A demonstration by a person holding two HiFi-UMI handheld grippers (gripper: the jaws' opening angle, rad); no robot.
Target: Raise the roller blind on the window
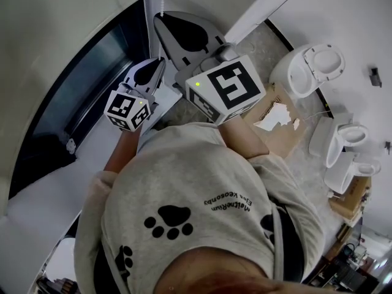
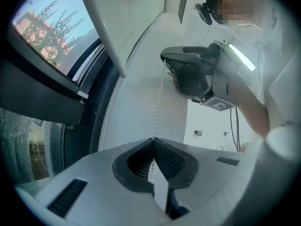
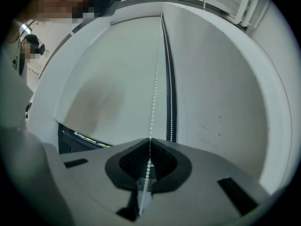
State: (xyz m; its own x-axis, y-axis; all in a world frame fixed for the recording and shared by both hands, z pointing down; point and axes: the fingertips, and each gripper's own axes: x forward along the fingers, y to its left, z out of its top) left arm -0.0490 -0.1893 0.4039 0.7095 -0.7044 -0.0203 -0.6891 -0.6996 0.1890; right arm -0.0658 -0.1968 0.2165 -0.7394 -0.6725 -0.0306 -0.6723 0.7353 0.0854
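Both your grippers are clamped shut on the thin white bead chain (image 3: 154, 93). L gripper (image 2: 153, 140) sits lower, R gripper (image 3: 150, 140) above it, w/ the chain running thru each pair of jaws. Chain hangs by the right edge of the pale grey fabric roller blind (image 3: 108, 79). Dark window glass (image 3: 70, 138) shows below the blind's bottom edge.

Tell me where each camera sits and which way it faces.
Head view: on the person's head, facing steeply down; shows left gripper, right gripper, shirt, toilets.
Left gripper view: on the left gripper, facing along its shut jaws; bead chain, window, right gripper and forearm above.
Right gripper view: on the right gripper, facing the roller blind along shut jaws; shirt at left.
Shared: both gripper views show the bead chain pinched in their jaws.
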